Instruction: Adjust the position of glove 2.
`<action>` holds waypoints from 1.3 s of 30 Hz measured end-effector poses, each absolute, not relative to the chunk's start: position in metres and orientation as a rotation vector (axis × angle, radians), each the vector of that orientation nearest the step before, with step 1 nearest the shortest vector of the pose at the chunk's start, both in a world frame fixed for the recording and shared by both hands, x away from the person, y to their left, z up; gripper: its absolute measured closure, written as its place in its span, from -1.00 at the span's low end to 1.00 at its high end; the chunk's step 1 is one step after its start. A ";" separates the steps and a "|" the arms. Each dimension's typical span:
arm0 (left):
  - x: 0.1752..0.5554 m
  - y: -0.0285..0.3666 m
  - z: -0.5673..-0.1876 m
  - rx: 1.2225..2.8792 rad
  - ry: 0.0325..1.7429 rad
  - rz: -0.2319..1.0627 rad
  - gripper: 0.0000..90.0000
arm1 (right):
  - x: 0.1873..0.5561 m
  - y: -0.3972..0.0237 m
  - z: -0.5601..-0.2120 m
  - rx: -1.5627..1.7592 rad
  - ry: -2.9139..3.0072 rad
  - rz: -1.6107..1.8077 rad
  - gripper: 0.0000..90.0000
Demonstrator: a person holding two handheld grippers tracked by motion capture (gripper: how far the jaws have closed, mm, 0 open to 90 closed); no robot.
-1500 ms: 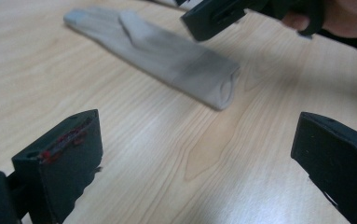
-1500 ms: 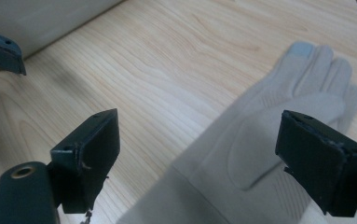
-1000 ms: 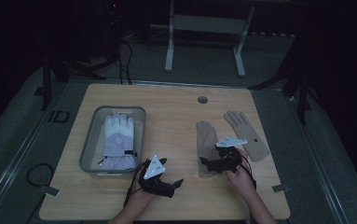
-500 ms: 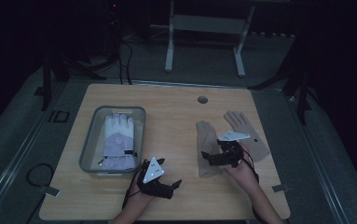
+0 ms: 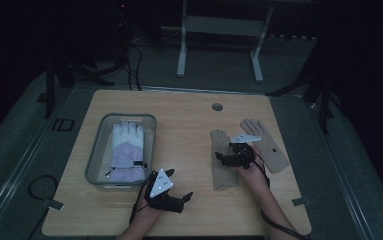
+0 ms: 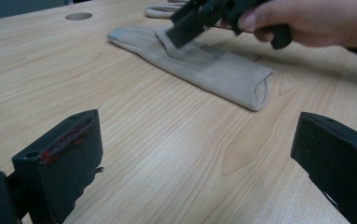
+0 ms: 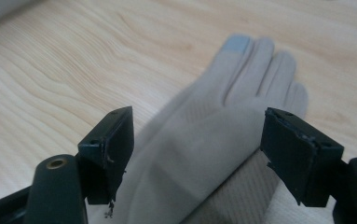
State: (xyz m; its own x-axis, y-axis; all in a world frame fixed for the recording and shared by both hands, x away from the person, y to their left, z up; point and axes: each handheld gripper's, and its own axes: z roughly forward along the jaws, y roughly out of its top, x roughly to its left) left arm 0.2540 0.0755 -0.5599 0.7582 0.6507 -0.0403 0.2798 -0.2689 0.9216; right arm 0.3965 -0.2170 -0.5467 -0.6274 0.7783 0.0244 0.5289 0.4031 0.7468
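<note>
Setting: dim lab or recording studio. Evidence: lone wooden bench (image 5: 189,120) with a cable hole (image 5: 217,107), standing on grey floor mats (image 5: 24,165); cables (image 5: 129,55) trailing across the floor; a metal stand frame (image 5: 219,30) behind; dark surroundings; no household furnishings.

The left claw (image 5: 179,197) is held low with jaws spread wide; the right claw (image 5: 222,159) is angled downward, its jaws just narrowed but parted
</note>
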 end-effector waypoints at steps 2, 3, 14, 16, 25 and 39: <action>0.254 0.075 -0.560 1.862 0.719 0.425 -0.95 | 0.396 -0.214 -0.555 1.128 2.348 1.008 -0.34; 0.254 0.075 -0.560 1.862 0.719 0.427 -0.95 | 0.395 -0.213 -0.559 1.107 2.346 0.981 -0.33; 0.254 0.075 -0.561 1.865 0.722 0.430 -0.95 | 0.385 -0.205 -0.561 1.177 2.249 1.011 0.30; 0.254 0.075 -0.561 1.866 0.721 0.429 -0.95 | 0.384 -0.204 -0.561 1.187 2.242 1.013 0.34; 0.253 0.075 -0.560 1.857 0.718 0.425 -0.95 | 0.372 -0.184 -0.546 1.282 2.187 1.051 0.69; 0.250 0.074 -0.559 1.837 0.710 0.427 -0.95 | 0.338 -0.145 -0.514 1.325 2.087 1.108 0.68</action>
